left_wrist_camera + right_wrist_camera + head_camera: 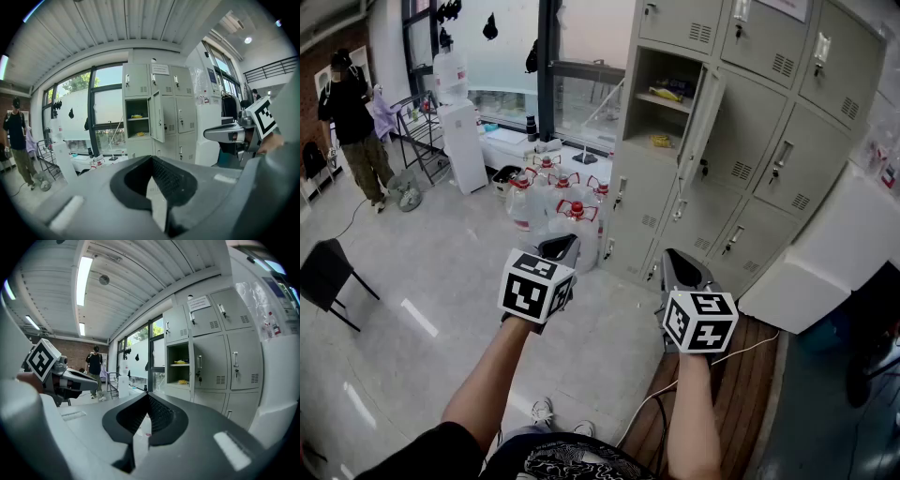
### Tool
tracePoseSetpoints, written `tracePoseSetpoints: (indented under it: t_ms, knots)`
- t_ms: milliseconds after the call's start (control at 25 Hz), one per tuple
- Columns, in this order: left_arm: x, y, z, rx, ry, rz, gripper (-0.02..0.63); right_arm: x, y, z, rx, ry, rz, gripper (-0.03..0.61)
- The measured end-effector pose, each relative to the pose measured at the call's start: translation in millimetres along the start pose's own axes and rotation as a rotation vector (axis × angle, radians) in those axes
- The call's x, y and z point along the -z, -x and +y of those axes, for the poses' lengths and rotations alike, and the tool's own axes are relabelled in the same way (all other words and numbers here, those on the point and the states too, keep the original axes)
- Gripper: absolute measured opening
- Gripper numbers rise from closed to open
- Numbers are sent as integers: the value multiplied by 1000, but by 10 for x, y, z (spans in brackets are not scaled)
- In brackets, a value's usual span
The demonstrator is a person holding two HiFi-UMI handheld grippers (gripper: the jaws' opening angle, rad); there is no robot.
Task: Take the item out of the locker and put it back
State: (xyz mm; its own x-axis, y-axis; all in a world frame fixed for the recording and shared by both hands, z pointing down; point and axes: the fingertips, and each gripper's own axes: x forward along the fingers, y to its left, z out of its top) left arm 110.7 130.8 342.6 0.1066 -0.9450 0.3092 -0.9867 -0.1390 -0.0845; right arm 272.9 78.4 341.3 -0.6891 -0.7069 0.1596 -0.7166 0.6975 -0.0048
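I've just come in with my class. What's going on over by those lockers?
A person stands back from a bank of grey lockers, holding the left gripper and the right gripper out in front. Both are shut and empty. One locker is open, with its door swung out and yellow items on its shelves. Neither gripper has reached it yet.

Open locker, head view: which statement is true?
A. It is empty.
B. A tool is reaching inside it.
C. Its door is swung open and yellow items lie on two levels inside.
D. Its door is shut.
C: the locker has its door swung outward, with a yellow item on the upper shelf and a second yellow item on the level below.
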Motion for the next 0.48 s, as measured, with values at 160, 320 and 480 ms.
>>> tracePoseSetpoints:
  t_ms: [160, 320, 480]
  knots:
    - [14, 6, -43, -1, 1, 1, 0, -24, 40, -14, -6, -15, -22, 26]
    - [-4, 17, -81, 1, 2, -1, 0, -52, 74, -7, -10, -13, -35, 26]
    - [-12, 30, -119, 1, -4, -1, 0, -74, 101, 8, -16, -10, -48, 51]
